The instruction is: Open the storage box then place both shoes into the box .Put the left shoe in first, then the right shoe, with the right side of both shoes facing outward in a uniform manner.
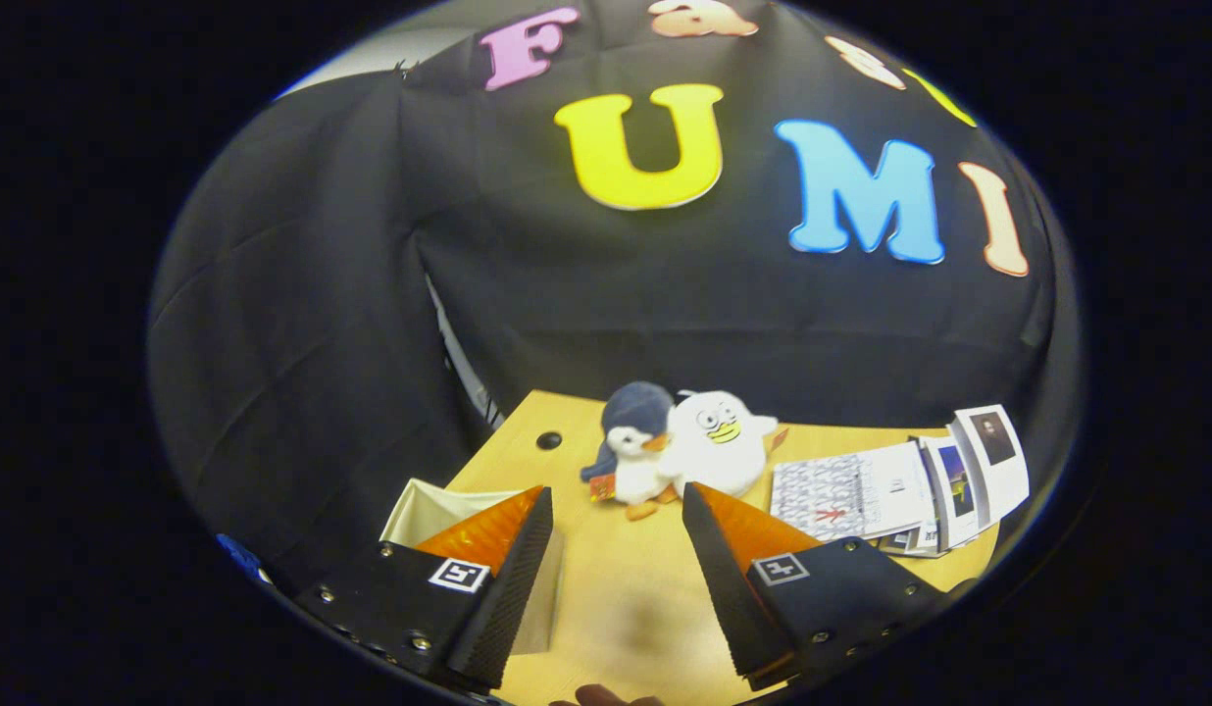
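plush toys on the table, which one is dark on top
The penguin plush, with a dark blue head and back, leaning against the all-white plush on its other side. Both sit beyond the open hand-held gripper.

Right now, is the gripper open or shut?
Open. The gripper has its fingers spread wide, with bare table between them and nothing held.
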Demonstrator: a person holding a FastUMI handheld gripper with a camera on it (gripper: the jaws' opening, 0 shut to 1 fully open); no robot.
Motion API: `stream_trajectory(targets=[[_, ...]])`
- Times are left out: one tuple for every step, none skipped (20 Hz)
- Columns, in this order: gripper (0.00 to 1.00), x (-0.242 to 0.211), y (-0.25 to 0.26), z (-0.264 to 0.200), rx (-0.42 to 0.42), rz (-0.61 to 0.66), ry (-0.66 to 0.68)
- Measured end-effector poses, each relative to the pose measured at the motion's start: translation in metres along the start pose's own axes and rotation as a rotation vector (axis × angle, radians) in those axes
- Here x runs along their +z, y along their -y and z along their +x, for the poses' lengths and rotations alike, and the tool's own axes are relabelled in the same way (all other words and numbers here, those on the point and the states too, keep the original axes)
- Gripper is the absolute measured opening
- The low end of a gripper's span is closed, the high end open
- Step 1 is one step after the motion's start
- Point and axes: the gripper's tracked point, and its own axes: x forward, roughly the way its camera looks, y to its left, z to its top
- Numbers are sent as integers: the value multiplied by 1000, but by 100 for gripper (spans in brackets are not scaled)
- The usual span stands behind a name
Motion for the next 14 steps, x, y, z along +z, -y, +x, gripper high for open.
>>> stream_trajectory(targets=[[82,8,12,-9,-30,4,57],[82,16,25,-16,-60,5,107],[82,23,35,-26,-84,1,157],[83,32,43,-35,-107,-7,206],[82,37,52,-45,-132,-21,245],[82,41,57,-53,-147,-29,281],[82,45,62,-59,-159,-30,306],[82,48,66,-65,-167,-21,328],[82,52,70,-69,-170,-5,349],[82,53,73,-73,-171,7,360],[82,55,78,-73,-172,16,370],[82,56,81,-76,-172,26,377],[82,57,85,-71,-176,30,377],[82,58,89,-71,-179,29,383]])
